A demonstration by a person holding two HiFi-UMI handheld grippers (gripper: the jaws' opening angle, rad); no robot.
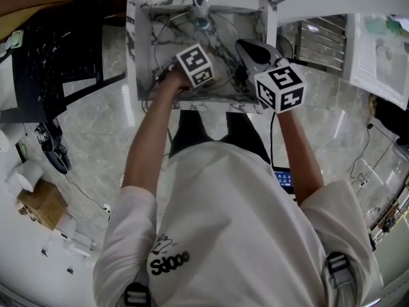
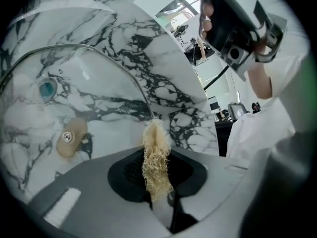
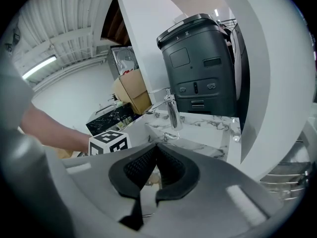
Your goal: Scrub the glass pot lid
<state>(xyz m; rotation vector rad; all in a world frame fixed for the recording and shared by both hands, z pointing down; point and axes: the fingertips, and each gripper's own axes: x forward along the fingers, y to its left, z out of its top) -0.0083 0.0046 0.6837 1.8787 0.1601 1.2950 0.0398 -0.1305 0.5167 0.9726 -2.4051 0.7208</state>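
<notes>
Read the left gripper [image 2: 158,155] as clamped tight on a scrubber [image 2: 156,138] of pale fibres, gripped low to leave the tuft clear of the jaws and touching the lid [image 2: 99,83] at its metal rim. Find the lid inside the sink [image 1: 144,56], knob [image 2: 72,137] side toward that gripper, probably set so for reach across the glass. Take the right gripper [image 3: 154,150] as pressed together at the tips and aimed toward the tap [image 3: 172,110], presumably there to steady the lid; cannot tell whether anything is pinched.
</notes>
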